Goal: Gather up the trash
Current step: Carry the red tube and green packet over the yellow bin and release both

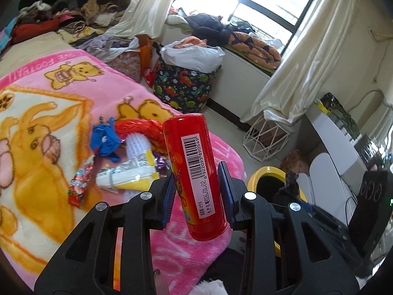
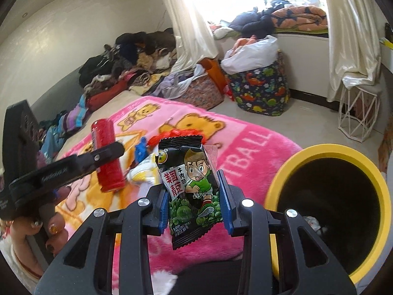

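Note:
My left gripper (image 1: 197, 191) is shut on a red candy tube (image 1: 194, 172) with a white barcode label, held above the pink bear blanket (image 1: 49, 135). The tube also shows in the right wrist view (image 2: 106, 156), with the left gripper (image 2: 108, 153) around it. My right gripper (image 2: 194, 202) is shut on a black and green snack packet (image 2: 190, 191), just left of the yellow-rimmed trash bin (image 2: 329, 152). The bin also shows in the left wrist view (image 1: 264, 174). More wrappers lie on the blanket: a blue one (image 1: 104, 141), a red crinkled one (image 1: 140, 127), a yellow-white one (image 1: 130, 174), a red candy wrapper (image 1: 81, 184).
A dinosaur-print basket (image 1: 186, 86) holding a white bag stands on the floor by the window seat. A white wire stool (image 1: 265, 137) stands under the curtain. Clothes are piled at the bed's far end (image 1: 61, 7). A white desk (image 1: 339, 147) is at the right.

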A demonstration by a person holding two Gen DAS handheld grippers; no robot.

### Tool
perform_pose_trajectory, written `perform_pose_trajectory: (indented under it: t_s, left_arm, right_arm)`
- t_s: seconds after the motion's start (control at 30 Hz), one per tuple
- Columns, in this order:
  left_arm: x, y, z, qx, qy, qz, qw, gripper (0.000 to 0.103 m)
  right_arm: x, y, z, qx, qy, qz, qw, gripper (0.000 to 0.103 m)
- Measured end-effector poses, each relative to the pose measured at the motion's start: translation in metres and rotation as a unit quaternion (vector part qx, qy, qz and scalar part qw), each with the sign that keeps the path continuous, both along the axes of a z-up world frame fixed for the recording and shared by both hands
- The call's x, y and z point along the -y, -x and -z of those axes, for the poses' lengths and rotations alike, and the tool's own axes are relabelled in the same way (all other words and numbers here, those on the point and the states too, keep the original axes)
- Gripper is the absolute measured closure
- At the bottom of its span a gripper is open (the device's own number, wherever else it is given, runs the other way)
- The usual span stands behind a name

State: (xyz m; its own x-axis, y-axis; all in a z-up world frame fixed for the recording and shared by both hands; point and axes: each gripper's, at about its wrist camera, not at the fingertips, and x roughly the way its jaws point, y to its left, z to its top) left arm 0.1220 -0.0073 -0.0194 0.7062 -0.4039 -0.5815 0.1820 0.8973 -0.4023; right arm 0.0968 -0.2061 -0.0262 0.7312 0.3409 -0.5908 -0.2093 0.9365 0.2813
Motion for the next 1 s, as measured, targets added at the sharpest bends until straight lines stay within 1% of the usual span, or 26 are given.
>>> perform_pose_trajectory:
  t_s: [0.23,0.57,0.77,0.9,1.0]
  left_arm:
    - [0.022,0.002,-0.002,0.008,-0.011,0.026,0.9996,0.077]
    - [0.058,0.002,-0.001,0.012,-0.019,0.065,0.9976,0.077]
    - [0.082,0.004,0.003,0.013,-0.023,0.094,0.9953,0.077]
    - [0.102,0.005,0.003,0.015,-0.02,0.117,0.9929,0.077]
    - [0.118,0.006,0.003,0.017,-0.018,0.134,0.9907,0.077]
  right_arm:
    - [0.033,0.0,-0.001,0.002,-0.009,0.04,0.999,0.071]
    - [0.079,0.003,0.005,-0.001,-0.024,0.095,0.995,0.071]
    - [0.108,0.006,0.01,-0.006,-0.023,0.135,0.991,0.071]
    - [0.12,0.011,0.014,-0.007,-0.004,0.16,0.987,0.07]
    - [0.132,0.013,0.019,-0.012,-0.01,0.175,0.984,0.07]
